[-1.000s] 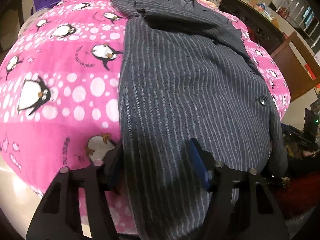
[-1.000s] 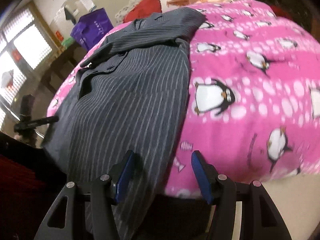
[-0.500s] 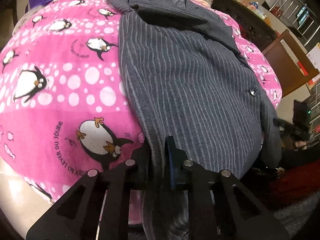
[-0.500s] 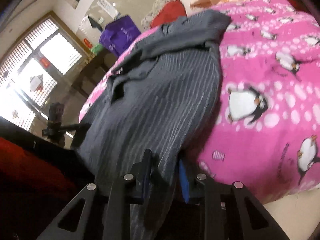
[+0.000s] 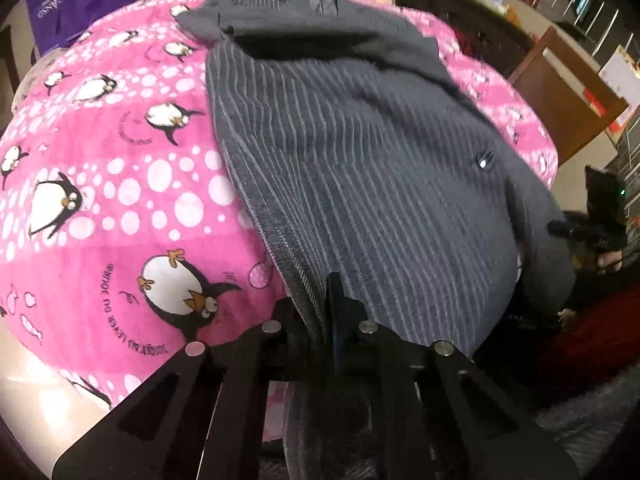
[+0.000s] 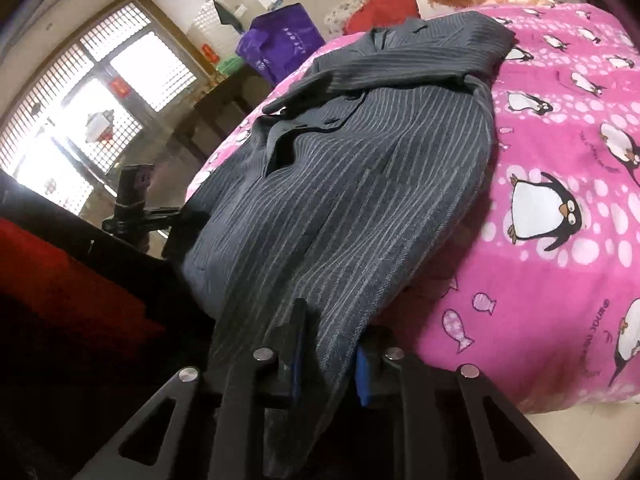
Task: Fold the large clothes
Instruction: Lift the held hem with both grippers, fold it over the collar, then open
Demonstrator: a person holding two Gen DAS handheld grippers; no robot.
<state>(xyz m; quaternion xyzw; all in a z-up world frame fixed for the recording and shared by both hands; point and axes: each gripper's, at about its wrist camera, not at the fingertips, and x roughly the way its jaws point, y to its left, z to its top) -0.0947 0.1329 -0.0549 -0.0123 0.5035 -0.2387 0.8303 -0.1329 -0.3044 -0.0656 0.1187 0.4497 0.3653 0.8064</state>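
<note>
A dark grey pinstriped jacket [image 5: 360, 168] lies lengthwise on a pink penguin-print blanket [image 5: 120, 184]; its sleeves are folded across the far top. My left gripper [image 5: 320, 312] is shut on the jacket's near hem at its left edge. In the right wrist view the same jacket [image 6: 360, 184] lies on the blanket [image 6: 560, 240], and my right gripper [image 6: 326, 360] is shut on the near hem at its right edge. The hem is lifted and bunched between both pairs of fingers.
A purple bag [image 6: 284, 40] stands beyond the bed's far left corner. Red and orange cloths [image 6: 384, 4] lie at the head of the bed. A wooden chair [image 5: 560, 92] stands to one side. A black camera clamp [image 6: 136, 208] is by the bed edge.
Both grippers were open over the jacket's near hem one second ago. They closed on the hem and have lifted it slightly off the blanket.
</note>
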